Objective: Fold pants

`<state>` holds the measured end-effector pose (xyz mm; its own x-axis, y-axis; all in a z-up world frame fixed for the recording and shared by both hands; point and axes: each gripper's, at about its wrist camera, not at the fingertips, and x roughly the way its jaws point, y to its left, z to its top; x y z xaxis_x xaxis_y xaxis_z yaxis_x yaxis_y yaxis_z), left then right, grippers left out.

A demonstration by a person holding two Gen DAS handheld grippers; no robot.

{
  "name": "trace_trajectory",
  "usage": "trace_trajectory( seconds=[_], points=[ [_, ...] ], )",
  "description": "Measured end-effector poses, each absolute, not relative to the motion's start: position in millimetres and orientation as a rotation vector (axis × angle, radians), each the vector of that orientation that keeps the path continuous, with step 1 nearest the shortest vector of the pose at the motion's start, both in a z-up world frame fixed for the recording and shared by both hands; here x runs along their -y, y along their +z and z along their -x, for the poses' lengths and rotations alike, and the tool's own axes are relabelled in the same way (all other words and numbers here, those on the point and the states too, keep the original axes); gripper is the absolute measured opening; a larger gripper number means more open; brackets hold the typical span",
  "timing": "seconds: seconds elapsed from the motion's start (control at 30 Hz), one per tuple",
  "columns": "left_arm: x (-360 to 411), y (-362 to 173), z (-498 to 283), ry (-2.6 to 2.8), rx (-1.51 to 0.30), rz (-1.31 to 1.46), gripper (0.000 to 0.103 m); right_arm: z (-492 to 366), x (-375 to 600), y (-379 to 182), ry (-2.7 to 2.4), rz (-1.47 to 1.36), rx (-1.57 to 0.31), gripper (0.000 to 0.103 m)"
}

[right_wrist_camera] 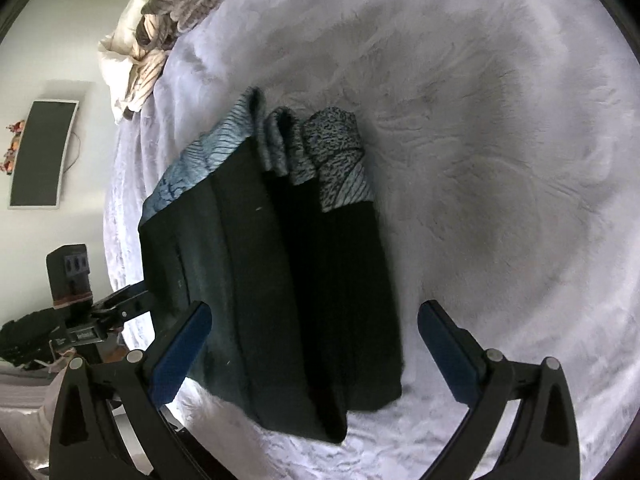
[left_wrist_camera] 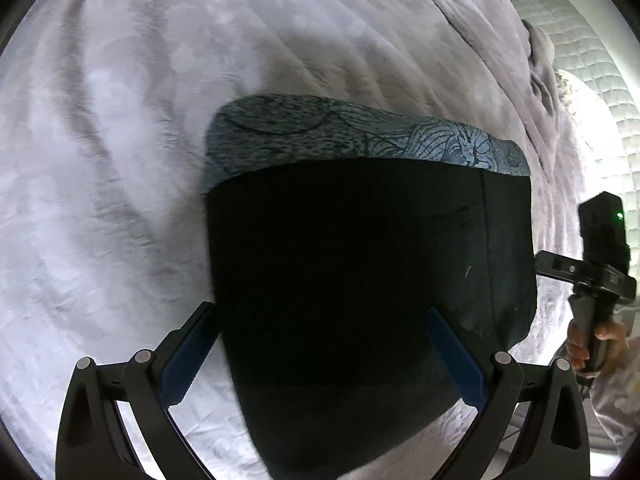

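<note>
The dark pants (left_wrist_camera: 352, 248) lie folded in a compact stack on a pale lavender bed cover (left_wrist_camera: 120, 160), with a blue patterned band (left_wrist_camera: 360, 136) along the far edge. My left gripper (left_wrist_camera: 320, 356) hangs open just above the stack's near end; its blue pads grip nothing. In the right wrist view the pants (right_wrist_camera: 280, 280) show several stacked layers with patterned cuffs at the far end. My right gripper (right_wrist_camera: 316, 352) is wide open over their near edge, holding nothing. Each gripper also shows in the other's view: the right gripper (left_wrist_camera: 560, 268), the left gripper (right_wrist_camera: 128, 304).
A crumpled grey blanket (left_wrist_camera: 500, 40) and a white quilted mattress (left_wrist_camera: 580, 60) lie to the right. Striped bedding (right_wrist_camera: 160, 20) is piled at the bed's far corner. A dark screen (right_wrist_camera: 40, 156) hangs on the wall. A hand (left_wrist_camera: 600, 340) holds the right gripper's handle.
</note>
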<state>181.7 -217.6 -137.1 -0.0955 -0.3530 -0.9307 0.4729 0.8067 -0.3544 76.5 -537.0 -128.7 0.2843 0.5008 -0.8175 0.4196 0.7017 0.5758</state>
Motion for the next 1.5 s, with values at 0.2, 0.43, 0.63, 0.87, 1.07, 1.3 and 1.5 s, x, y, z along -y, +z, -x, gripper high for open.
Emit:
trace_trajectory(
  seconds=[0.2, 0.43, 0.63, 0.87, 1.07, 1.3, 1.5],
  points=[
    [226.4, -155.6, -181.8, -0.709, -1.532, -0.078, 0.103, -93.2, 534.7, -149.4, 0.163, -0.923, -1.331, 0.103],
    [212.5, -147.4, -176.0, -0.692, -1.549, -0.007, 0.085, -96.2, 528.0, -158.4, 0.098, -1.009, -1.375, 0.081],
    [207.9, -112.5, -165.8, -0.716, -1.489, 0.002, 0.055, -82.2, 529.6, -133.2, 0.138, -1.041, -1.321, 0.054],
    [179.9, -67.0, -142.3, -0.691, -1.424, 0.003, 0.053, -72.2, 500.6, -99.0, 0.222, -1.043, -1.302, 0.050],
    [124.0, -41.1, -126.0, -0.665, -1.409, 0.047, 0.053, -56.7, 450.0, -74.3, 0.267, -1.073, -1.277, 0.050],
    [56.2, -39.2, -123.1, -0.630, -1.428, 0.007, 0.053, -47.1, 371.7, -70.8, 0.286, -1.109, -1.261, 0.050],
    [2.0, -71.0, -131.4, -0.522, -1.458, -0.006, 0.053, -59.7, 309.2, -95.5, 0.260, -1.072, -1.329, 0.050]
  ],
)
